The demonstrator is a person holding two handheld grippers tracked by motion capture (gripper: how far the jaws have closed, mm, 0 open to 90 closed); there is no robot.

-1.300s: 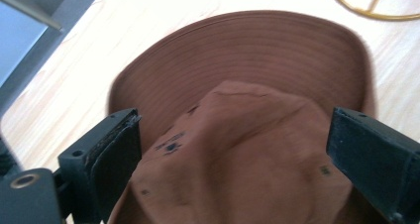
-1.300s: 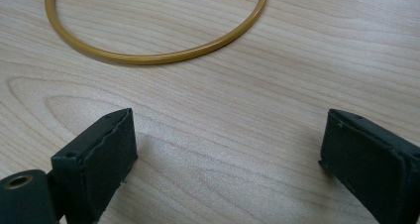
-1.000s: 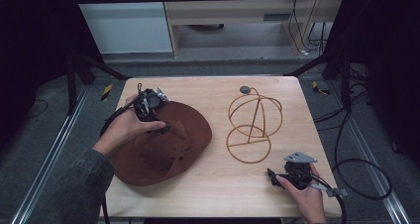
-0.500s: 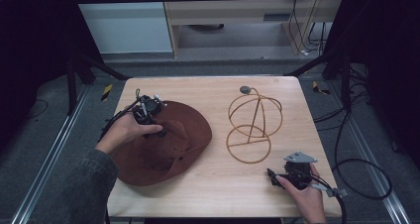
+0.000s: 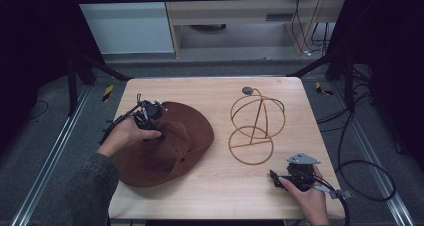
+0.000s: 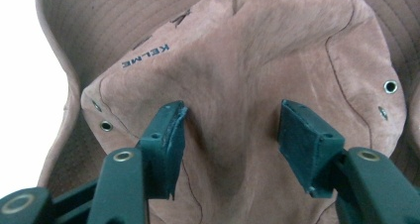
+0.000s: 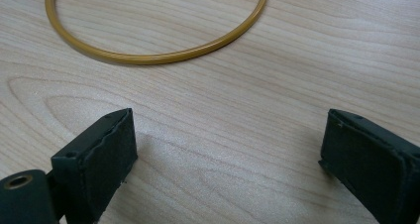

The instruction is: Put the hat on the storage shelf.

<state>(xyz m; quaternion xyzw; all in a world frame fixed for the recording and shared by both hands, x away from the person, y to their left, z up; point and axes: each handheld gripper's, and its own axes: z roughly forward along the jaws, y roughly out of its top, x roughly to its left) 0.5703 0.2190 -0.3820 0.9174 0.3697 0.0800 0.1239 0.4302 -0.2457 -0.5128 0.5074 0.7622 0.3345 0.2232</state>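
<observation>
Setting: We look down on a pale wooden worktop [image 5: 210, 186] ringed by dark frame rails, with grey floor and cables around it.

Hat: A brown suede hat [image 5: 172, 148] lies on the left half of the worktop, brim spread flat and crown slumped. In the left gripper view we read "KELME" printed on the crown [image 6: 247, 85], with small metal eyelets at either side.

Left tongs: The left tongs [image 5: 146, 117] sit at the hat's far-left edge, gripped by the person's left hand [image 5: 125, 136]. In their own view the left tongs [image 6: 230, 144] stand parted, the two black jaws astride a soft ridge of the crown; we cannot tell for sure whether the pads press the suede or only sit just beside it.

Wire stand: A gold wire stand [image 5: 255, 123] rises on the right half of the worktop, a round base ring with hoops above and a small dark knob on top, well apart from the hat.

Right tongs: The right tongs [image 5: 277, 178] rest low at the near-right edge in the person's right hand [image 5: 310, 198], a grey plate on top. In their own view the right tongs [image 7: 225, 149] are released wide over bare wood, grasping nothing, with the base ring [image 7: 148, 55] of the stand near ahead.
</observation>
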